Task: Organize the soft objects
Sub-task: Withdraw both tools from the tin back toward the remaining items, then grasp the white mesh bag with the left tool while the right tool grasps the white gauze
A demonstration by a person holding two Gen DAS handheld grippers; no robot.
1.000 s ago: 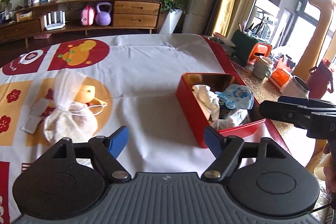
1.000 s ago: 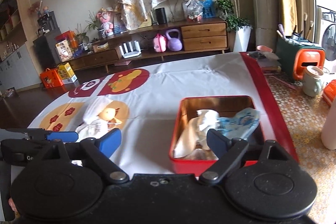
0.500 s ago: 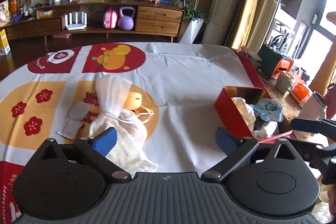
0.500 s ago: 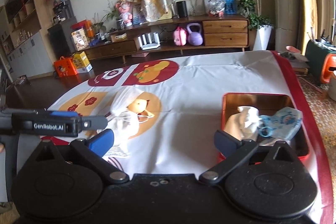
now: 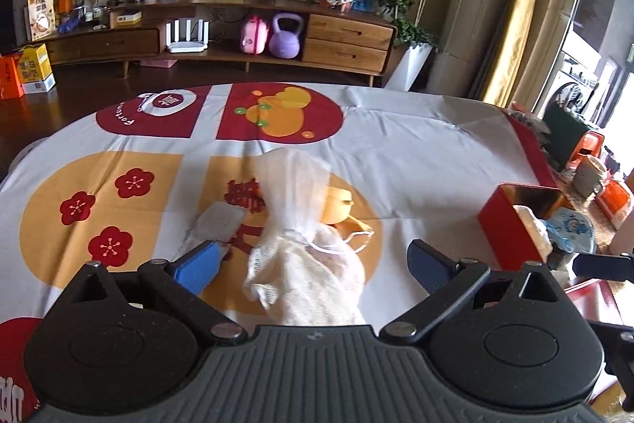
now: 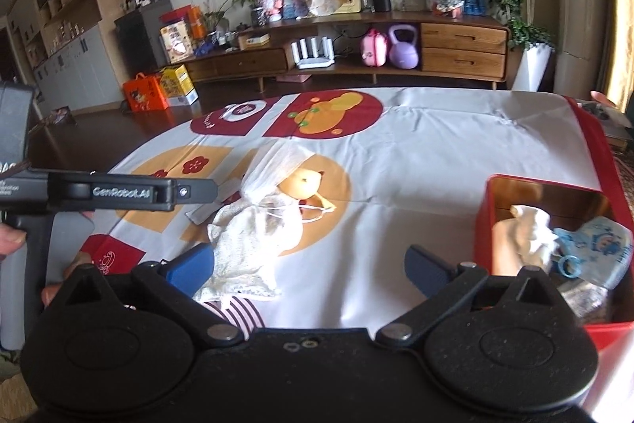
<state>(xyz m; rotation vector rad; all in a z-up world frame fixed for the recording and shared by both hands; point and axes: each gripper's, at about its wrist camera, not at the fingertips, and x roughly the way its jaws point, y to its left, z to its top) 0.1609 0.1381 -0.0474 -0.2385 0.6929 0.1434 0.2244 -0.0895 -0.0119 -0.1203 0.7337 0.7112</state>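
A white mesh drawstring bag [image 5: 305, 248] lies on the patterned tablecloth [image 5: 416, 161], with a small orange soft toy [image 5: 337, 203] behind it. My left gripper [image 5: 313, 266] is open, its blue fingers either side of the bag's near end. In the right wrist view the bag [image 6: 257, 224] and toy [image 6: 305, 185] lie ahead to the left; my right gripper [image 6: 309, 266] is open and empty. A red box [image 6: 485, 224] at right holds a white cloth [image 6: 531, 228] and a blue printed mask [image 6: 602, 244].
A flat grey-white packet [image 5: 216, 224] lies left of the bag. A pink striped cloth [image 6: 237, 310] shows under my right gripper. The left gripper's body [image 6: 119, 191] crosses the left of the right wrist view. The red box [image 5: 511, 221] stands near the table's right edge.
Both grippers have swung left, away from the red box. The mesh bag now sits between my left gripper's open fingers. Nothing has been taken hold of.
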